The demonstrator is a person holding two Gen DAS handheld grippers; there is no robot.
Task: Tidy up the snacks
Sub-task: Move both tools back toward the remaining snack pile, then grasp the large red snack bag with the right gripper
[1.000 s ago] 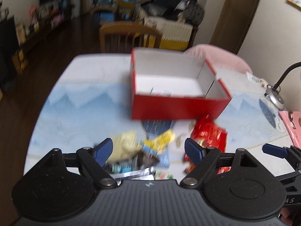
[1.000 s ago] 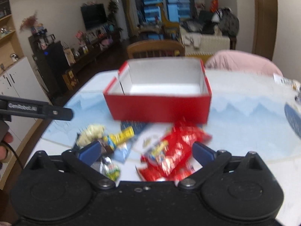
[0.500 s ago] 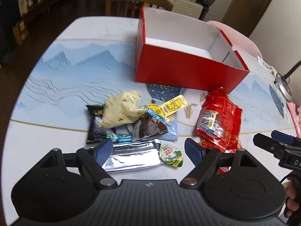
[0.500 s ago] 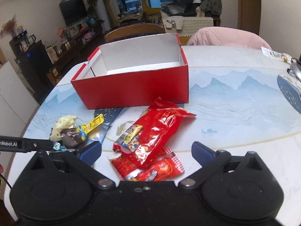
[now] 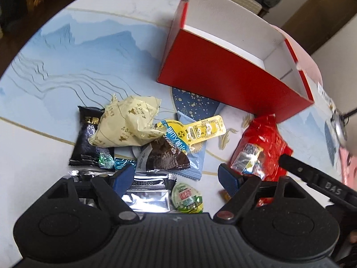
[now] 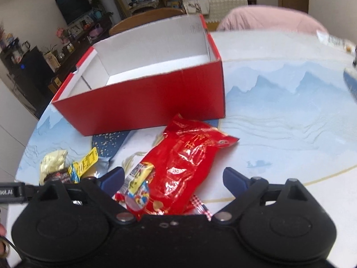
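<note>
An open red box (image 5: 223, 73) (image 6: 142, 107), white inside, stands at the back of the table. In front of it lies a heap of snacks: a cream wrapper (image 5: 127, 120), a black packet (image 5: 87, 143), a yellow packet (image 5: 200, 129) and a brown chocolate packet (image 5: 165, 156). My left gripper (image 5: 176, 177) hangs low over a silver foil packet (image 5: 147, 194) and a green jelly cup (image 5: 187, 197), its jaws closing without touching either. My right gripper (image 6: 174, 178) straddles a big red bag (image 6: 185, 165) (image 5: 261, 147), its jaws closing but clear of the bag.
A desk lamp head (image 5: 339, 127) and a pink item (image 5: 348, 163) sit at the table's right side. Behind the table are a wooden chair (image 6: 145, 17) and a pink-covered chair (image 6: 267, 20). The blue patterned table mat (image 6: 279, 102) stretches right of the box.
Both grippers have dropped toward the table and tilted downward, so the snacks look larger and nearer. The jaws of both have narrowed a little. The snacks and box have not moved.
</note>
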